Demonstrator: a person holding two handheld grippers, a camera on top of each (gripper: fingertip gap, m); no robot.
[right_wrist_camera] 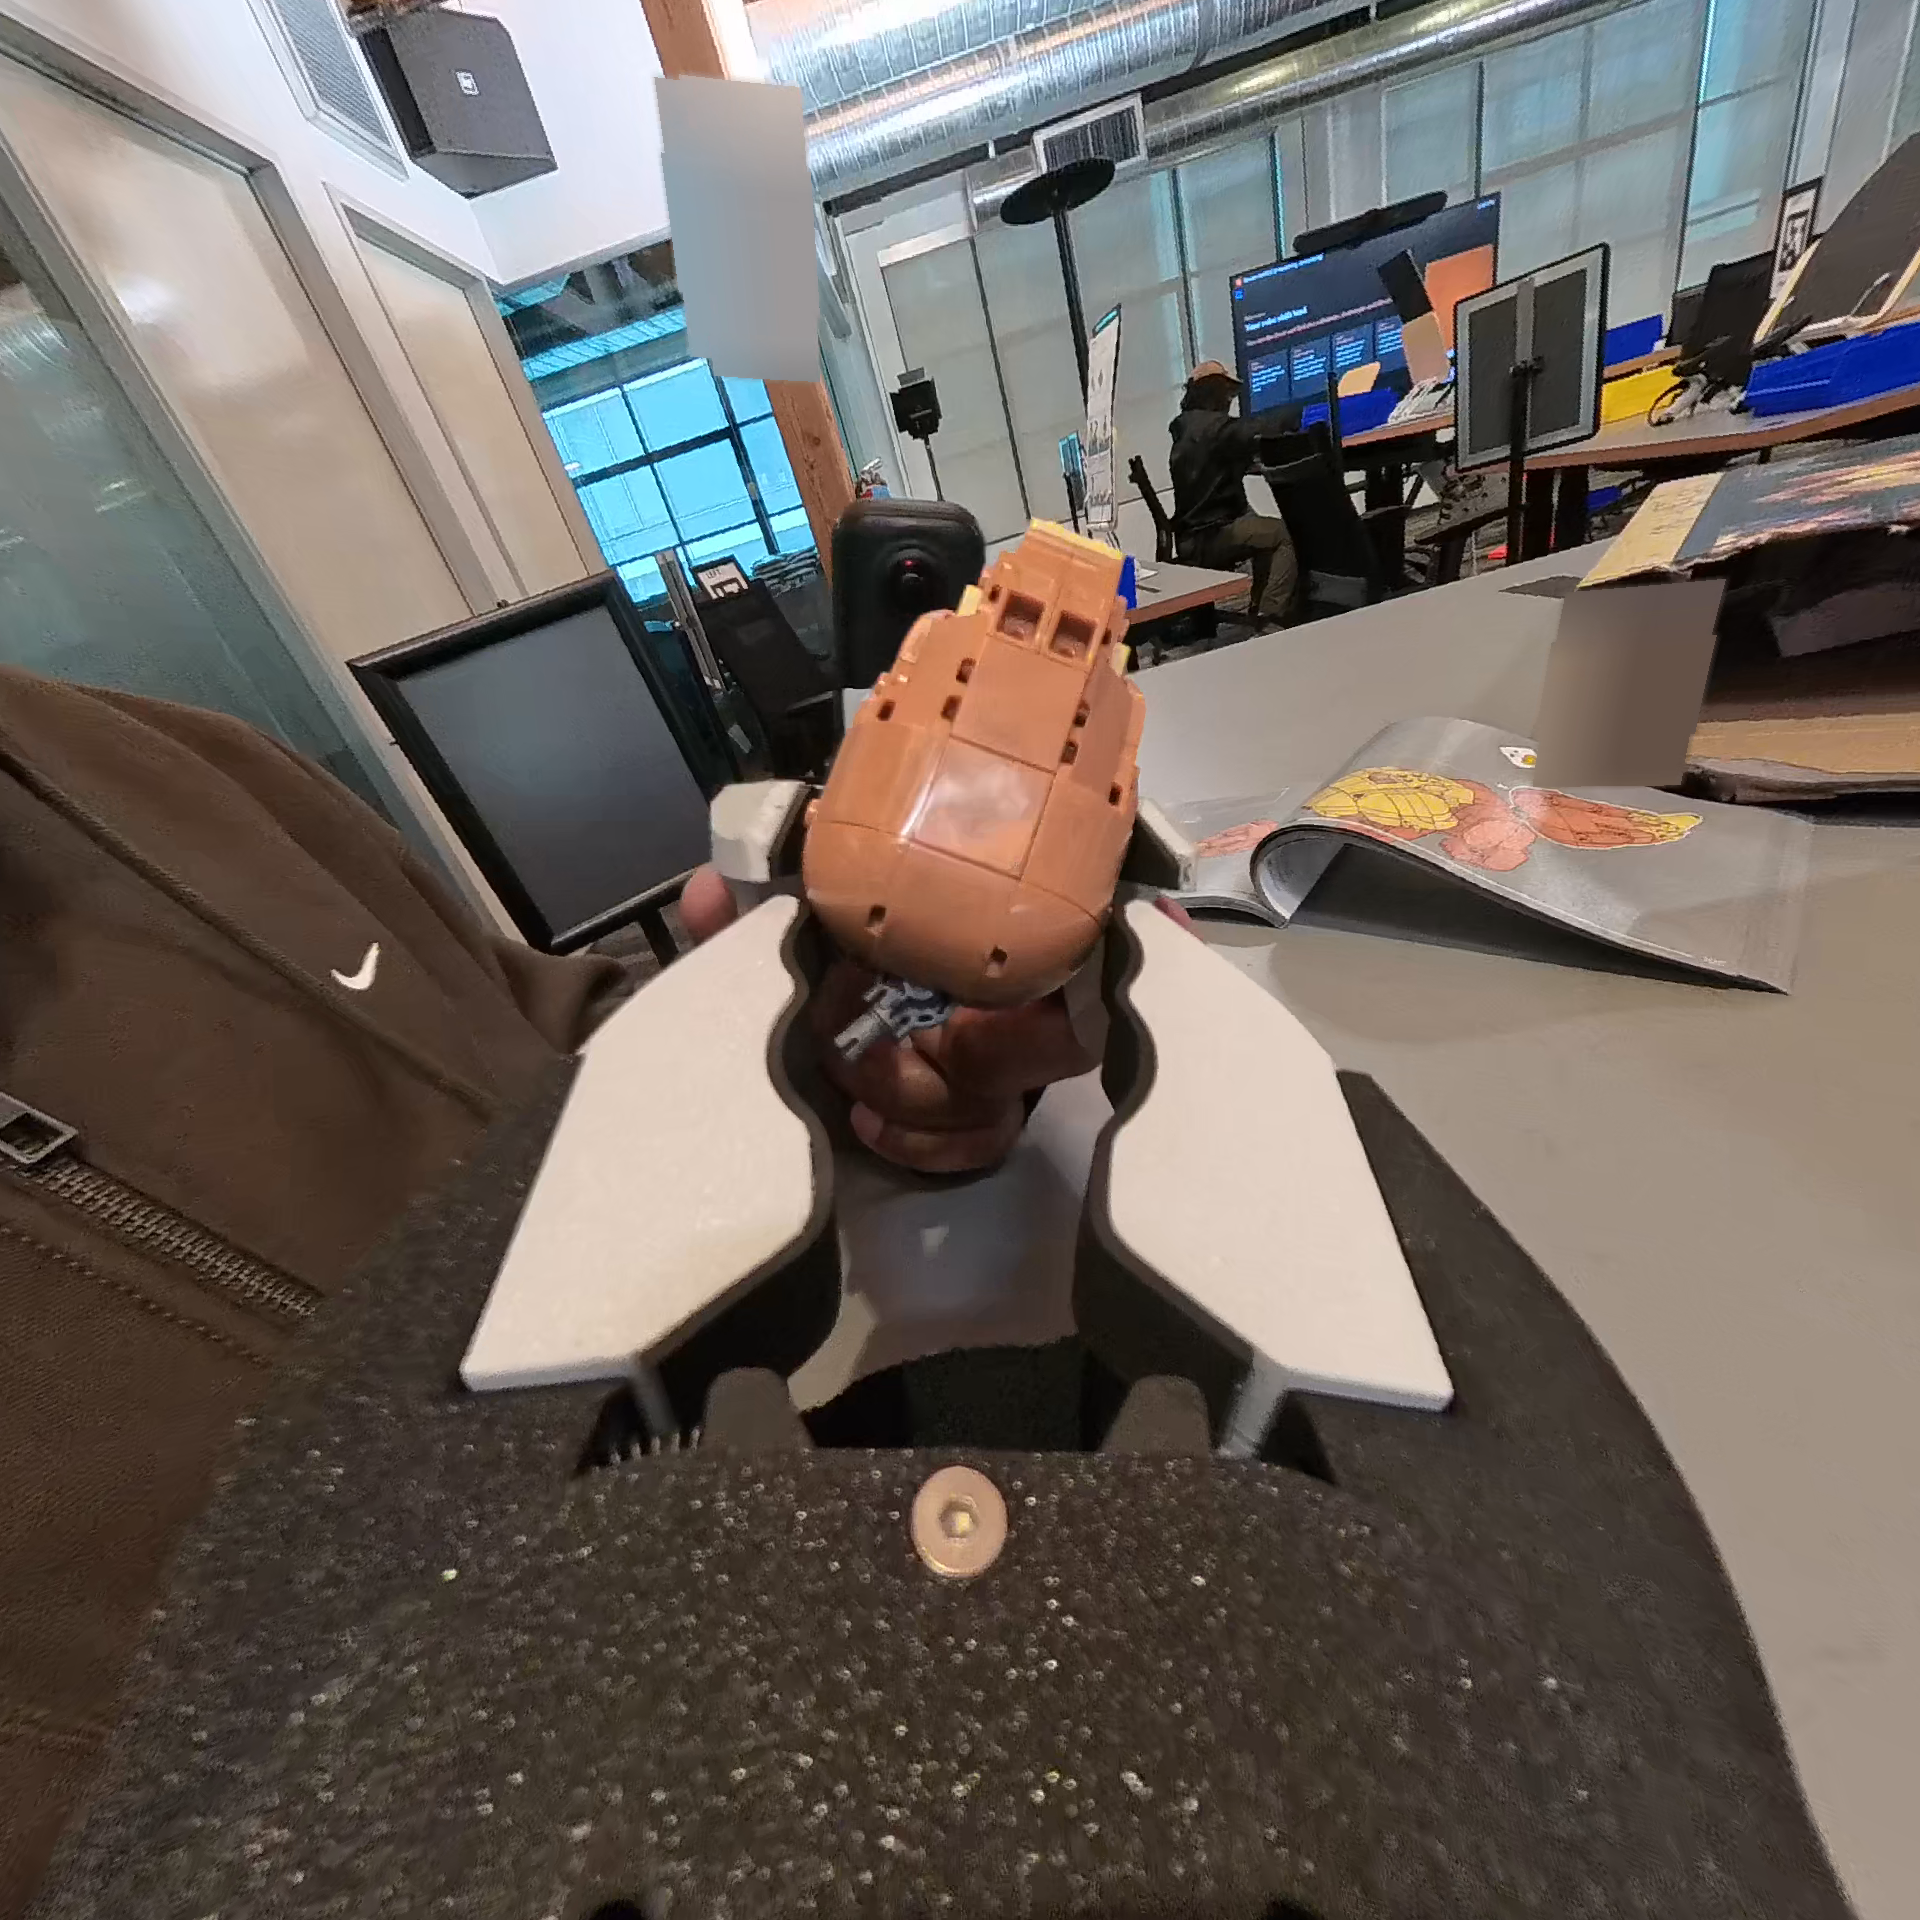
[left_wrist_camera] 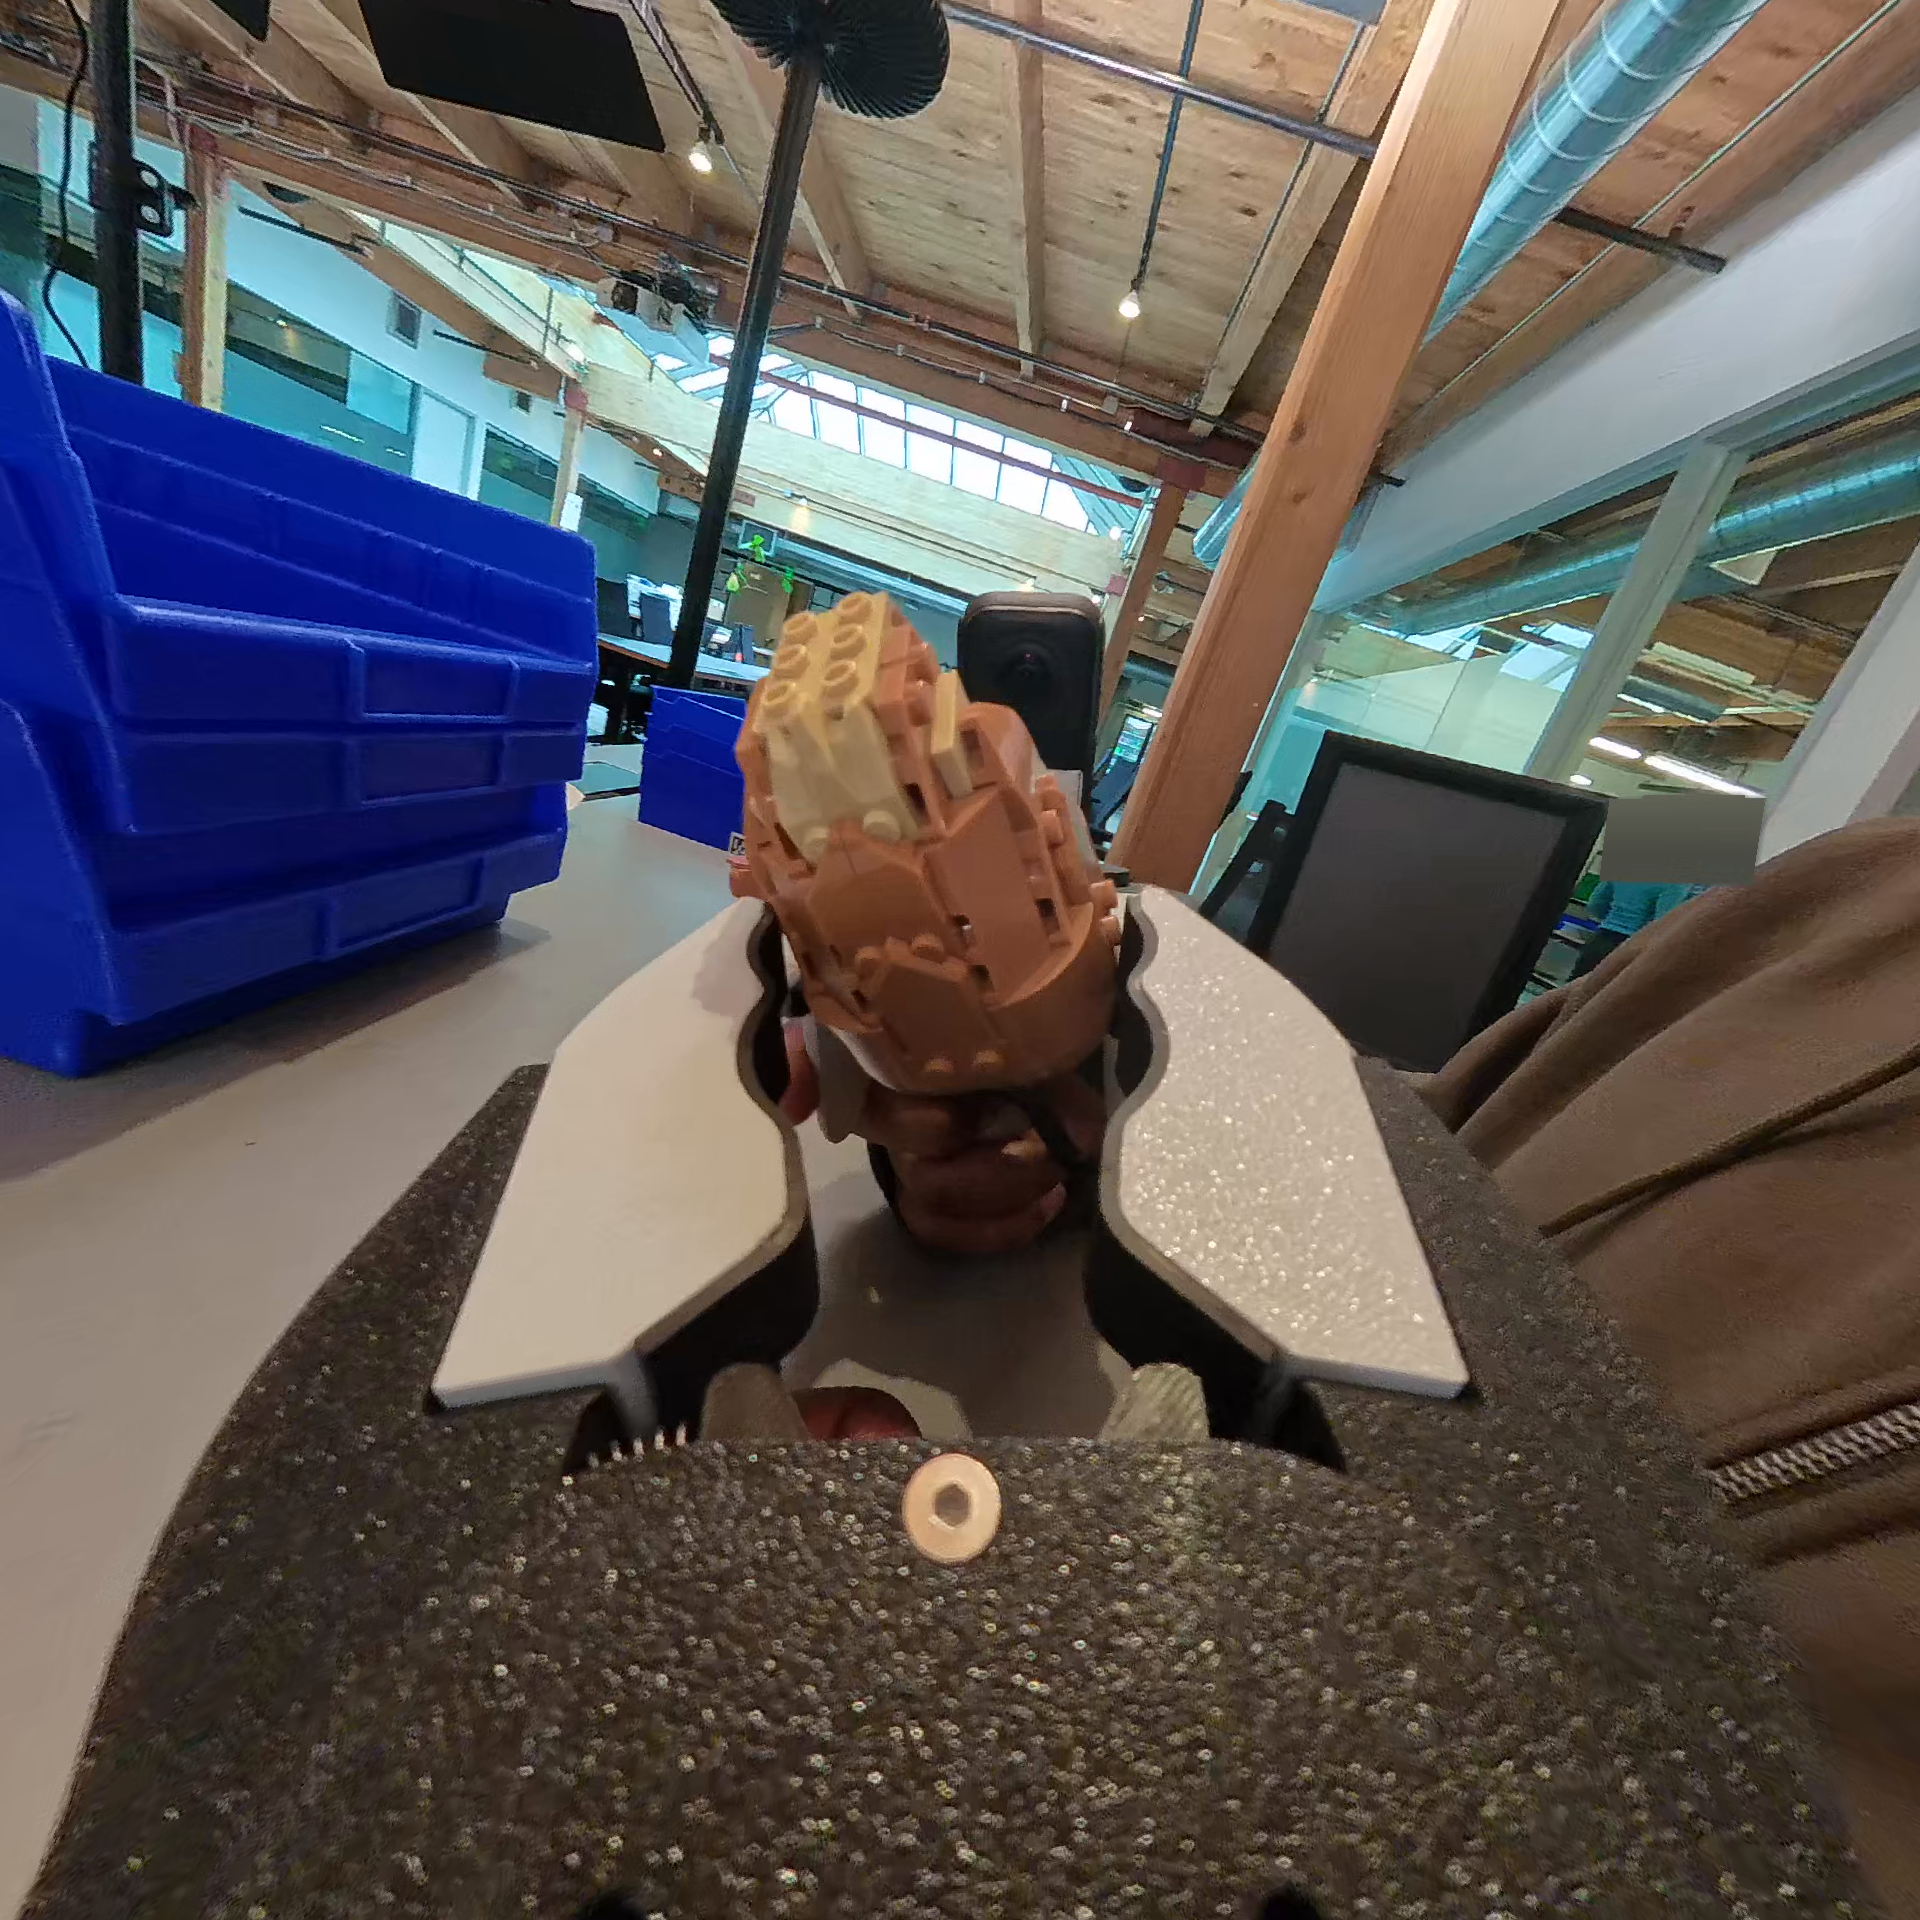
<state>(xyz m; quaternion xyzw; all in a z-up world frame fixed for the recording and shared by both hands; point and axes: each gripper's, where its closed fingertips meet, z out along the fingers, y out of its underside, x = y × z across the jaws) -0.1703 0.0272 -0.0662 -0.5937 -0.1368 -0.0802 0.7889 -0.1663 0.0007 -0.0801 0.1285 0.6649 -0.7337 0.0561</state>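
Brown brick model raised between my two tongs, left gripper and right gripper each clenched on it from opposite sides, above the grey table

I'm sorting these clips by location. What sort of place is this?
Most likely an open-plan office or lab workspace. A grey table carries stacked blue bins, rows of desks with a monitor stand behind, and the timber ceiling has exposed ducting.

brick model: glossy plastic | bins: smooth plastic | table: matt grey
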